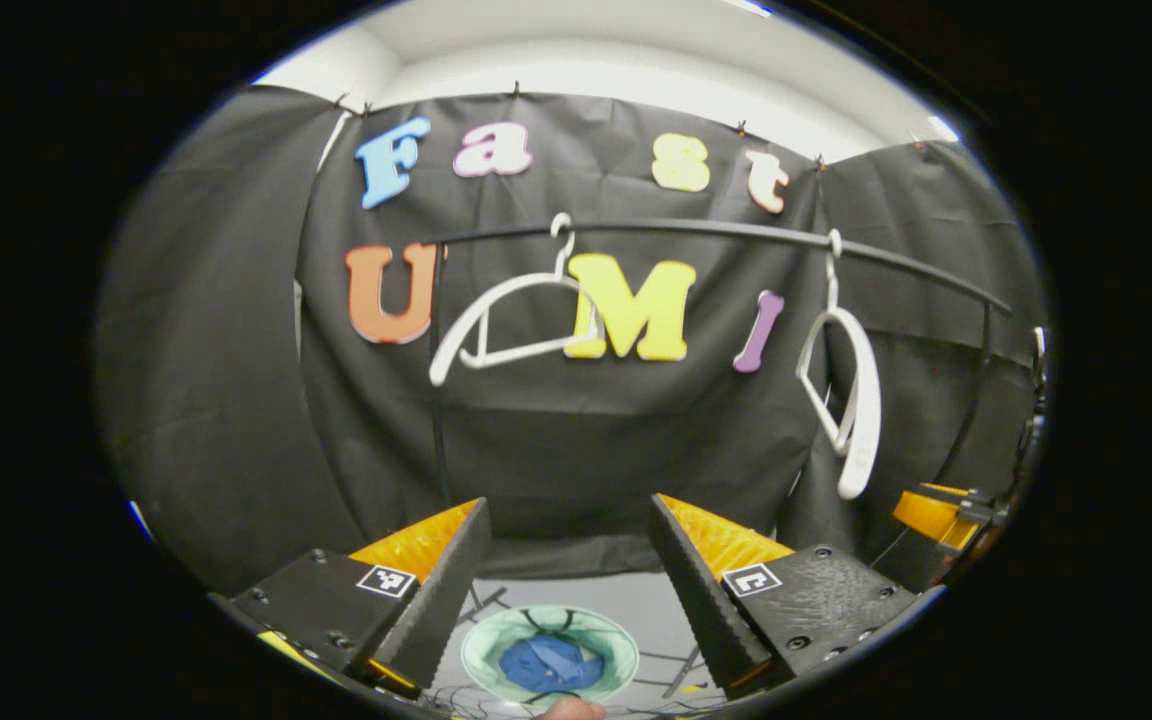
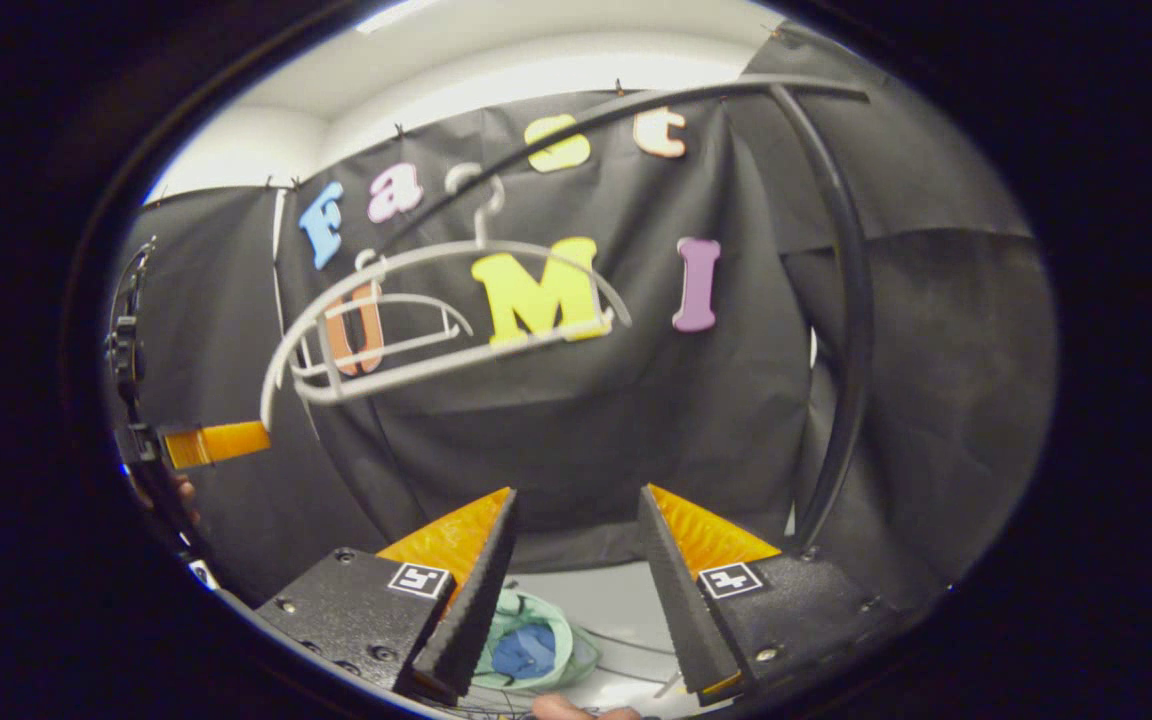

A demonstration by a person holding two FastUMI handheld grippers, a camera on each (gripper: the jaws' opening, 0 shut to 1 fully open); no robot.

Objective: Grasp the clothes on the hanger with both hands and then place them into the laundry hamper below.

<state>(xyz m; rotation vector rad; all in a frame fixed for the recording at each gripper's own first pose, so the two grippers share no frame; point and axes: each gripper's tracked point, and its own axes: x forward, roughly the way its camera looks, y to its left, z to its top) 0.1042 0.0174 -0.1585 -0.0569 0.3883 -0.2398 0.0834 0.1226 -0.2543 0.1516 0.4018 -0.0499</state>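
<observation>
walls: black cloth [image 1: 556, 450] (creased) | ceiling: white [image 1: 576, 60] | floor: pale grey [image 2: 626, 600]

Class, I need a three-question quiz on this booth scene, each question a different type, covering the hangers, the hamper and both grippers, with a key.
1. True or false: a garment hangs on a white hanger on the rail.
2. Which colour is the cloth in the laundry hamper? A red, B blue, C yellow.
3. Fill in: the fingers of the left gripper and the right gripper stand ___.

Key: 1 false; 2 B; 3 open
</observation>
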